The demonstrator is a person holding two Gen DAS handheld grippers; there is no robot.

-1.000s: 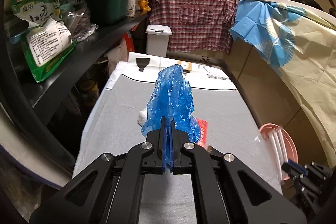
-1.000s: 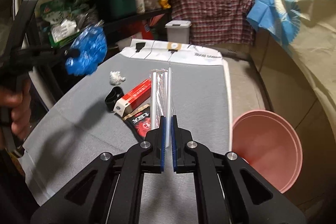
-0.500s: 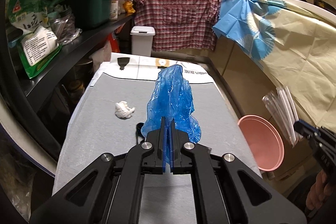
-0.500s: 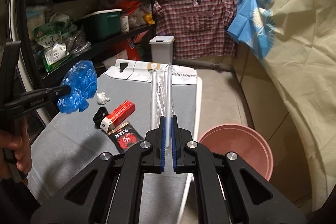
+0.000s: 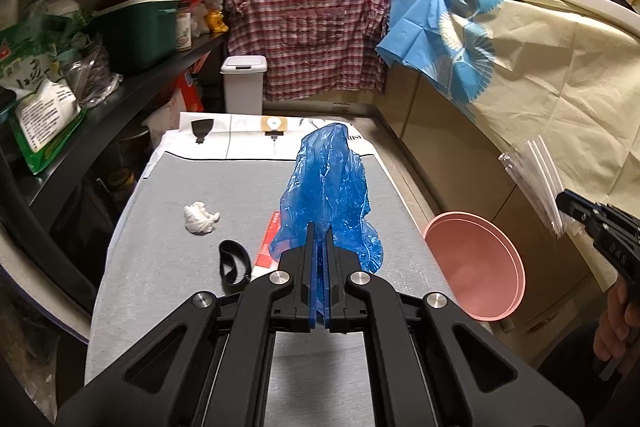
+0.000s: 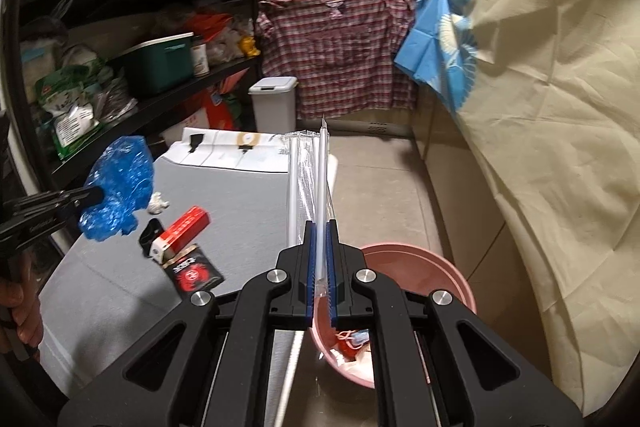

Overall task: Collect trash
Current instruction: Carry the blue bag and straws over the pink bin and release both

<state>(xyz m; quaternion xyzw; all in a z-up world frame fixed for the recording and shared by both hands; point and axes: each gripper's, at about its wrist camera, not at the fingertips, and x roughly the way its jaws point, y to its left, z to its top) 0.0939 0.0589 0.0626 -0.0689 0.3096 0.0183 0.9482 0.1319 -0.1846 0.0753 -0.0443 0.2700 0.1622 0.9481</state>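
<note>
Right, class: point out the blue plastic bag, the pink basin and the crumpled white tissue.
blue plastic bag [image 5: 328, 195]: left wrist view, middle of its crinkled body.
pink basin [image 6: 448, 267]: right wrist view, bare inner wall near the rim.
crumpled white tissue [image 5: 200, 218]: left wrist view, centre of the wad.

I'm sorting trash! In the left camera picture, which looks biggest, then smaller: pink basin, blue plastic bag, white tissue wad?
1. Blue plastic bag, though it's nearest the camera, so unsure against the basin.
2. Pink basin.
3. White tissue wad.

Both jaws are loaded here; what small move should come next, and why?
Probably carry the right gripper a little further over the pink basin and let go: its jaws pinch the clear straw packet, the basin sits just below, and already holds trash.
</note>
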